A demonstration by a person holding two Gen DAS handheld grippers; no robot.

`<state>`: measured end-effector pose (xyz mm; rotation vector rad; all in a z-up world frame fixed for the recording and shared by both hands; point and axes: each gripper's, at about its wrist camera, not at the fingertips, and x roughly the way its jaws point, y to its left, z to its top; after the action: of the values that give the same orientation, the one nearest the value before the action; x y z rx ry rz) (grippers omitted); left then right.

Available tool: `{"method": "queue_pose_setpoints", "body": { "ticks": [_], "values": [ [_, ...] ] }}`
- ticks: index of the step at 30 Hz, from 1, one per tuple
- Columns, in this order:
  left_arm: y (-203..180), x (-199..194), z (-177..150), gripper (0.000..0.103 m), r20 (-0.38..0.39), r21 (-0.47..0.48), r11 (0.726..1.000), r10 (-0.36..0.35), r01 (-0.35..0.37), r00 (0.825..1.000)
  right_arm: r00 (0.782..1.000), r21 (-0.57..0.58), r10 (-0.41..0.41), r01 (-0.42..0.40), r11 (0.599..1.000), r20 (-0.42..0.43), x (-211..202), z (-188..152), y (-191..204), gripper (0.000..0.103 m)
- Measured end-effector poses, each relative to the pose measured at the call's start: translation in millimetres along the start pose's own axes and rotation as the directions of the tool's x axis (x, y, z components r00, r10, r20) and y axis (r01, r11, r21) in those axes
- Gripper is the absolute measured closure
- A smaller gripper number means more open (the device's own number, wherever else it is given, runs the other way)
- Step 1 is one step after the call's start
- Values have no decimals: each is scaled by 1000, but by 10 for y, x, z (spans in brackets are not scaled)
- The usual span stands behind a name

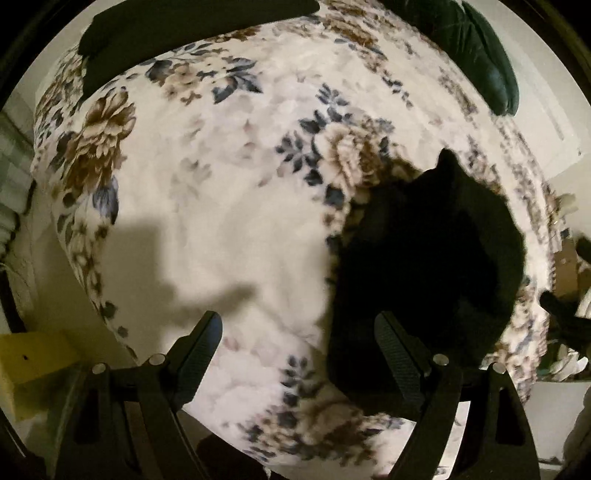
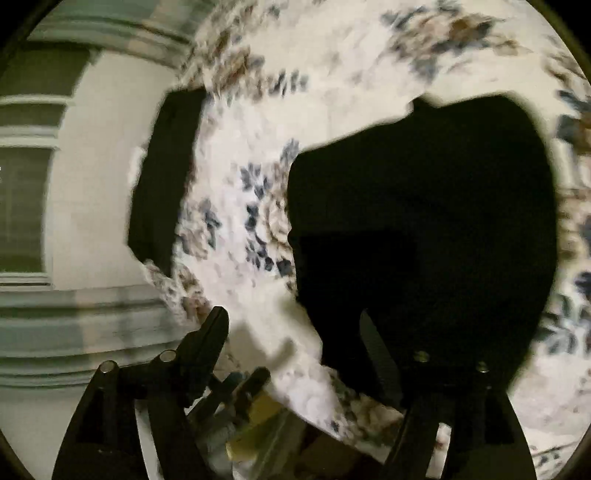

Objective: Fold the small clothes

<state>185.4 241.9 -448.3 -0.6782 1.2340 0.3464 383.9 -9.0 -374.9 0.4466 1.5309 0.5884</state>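
A black garment (image 1: 432,266) lies in a rumpled heap on the floral blanket (image 1: 229,184), towards its right side. My left gripper (image 1: 298,321) hangs open above the blanket, pointing steeply down; its right finger overlaps the garment's lower left edge and nothing sits between the pads. In the right wrist view the same black garment (image 2: 424,221) fills the middle and right. My right gripper (image 2: 293,317) is open at the garment's near left edge, its right finger dark against the cloth. No cloth is pinched in it.
A second black cloth (image 2: 162,177) lies at the blanket's left edge, also seen as a dark strip (image 1: 177,26). A dark green item (image 1: 487,55) rests at the far right. A yellow box (image 1: 33,354) and clutter (image 2: 255,417) sit below the bed edge.
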Motion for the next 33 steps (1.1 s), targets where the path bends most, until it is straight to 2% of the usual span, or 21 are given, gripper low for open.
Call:
{"method": "queue_pose_setpoints", "body": {
  "ticks": [1,3,7,10,12,17,18,20,21,22,23,24,26,29,31,33],
  "values": [
    [-24,-27,-27,18,6,-14,1000,-22,22,1000,1000,-11,-17,18,1000,24,-195,15,-80,19],
    [-88,-35,-78,18,12,-42,997,-66,66,998,992,-72,-104,108,991,66,-546,164,-245,16],
    [-234,114,-230,18,6,-103,984,-148,148,989,975,-268,-202,220,938,95,-681,661,-401,15],
    [-300,308,-389,18,-2,-192,965,-183,179,983,972,-433,-234,222,873,28,-365,997,-349,15],
    [-335,403,-465,18,7,-220,958,-185,182,983,966,-554,-255,194,810,-34,-80,1150,-309,15],
    [-372,767,-552,18,-6,-302,935,-198,187,980,931,-711,-336,141,689,-141,572,1267,-254,15],
    [-366,836,-542,18,-3,-322,926,-209,197,978,926,-722,-341,126,680,-160,660,1262,-244,15],
    [-346,947,-500,19,5,-355,914,-206,194,979,915,-723,-345,92,685,-210,815,1290,-277,15],
    [-336,997,-477,19,11,-369,906,-217,206,976,912,-718,-342,82,691,-225,863,1304,-298,19],
    [-324,1045,-440,19,20,-382,899,-223,213,975,914,-722,-342,85,687,-218,876,1312,-305,28],
    [-319,1077,-402,20,33,-391,894,-225,220,974,913,-724,-357,108,681,-199,882,1319,-322,54],
    [-321,1091,-366,24,54,-394,887,-237,239,970,915,-699,-361,138,702,-182,854,1350,-359,68],
    [-372,1096,-292,46,74,-372,892,-250,259,966,933,-639,-321,149,755,-162,728,1375,-424,76],
    [-482,1087,-184,47,77,-310,916,-244,256,967,942,-565,-324,219,795,-91,553,1390,-571,79],
    [-504,1101,-162,47,59,-287,925,-241,248,969,943,-502,-321,235,832,-91,538,1418,-692,79],
    [-451,1075,-177,47,46,-294,920,-258,260,965,948,-453,-295,212,866,-121,589,1442,-773,76]
  ]
}}
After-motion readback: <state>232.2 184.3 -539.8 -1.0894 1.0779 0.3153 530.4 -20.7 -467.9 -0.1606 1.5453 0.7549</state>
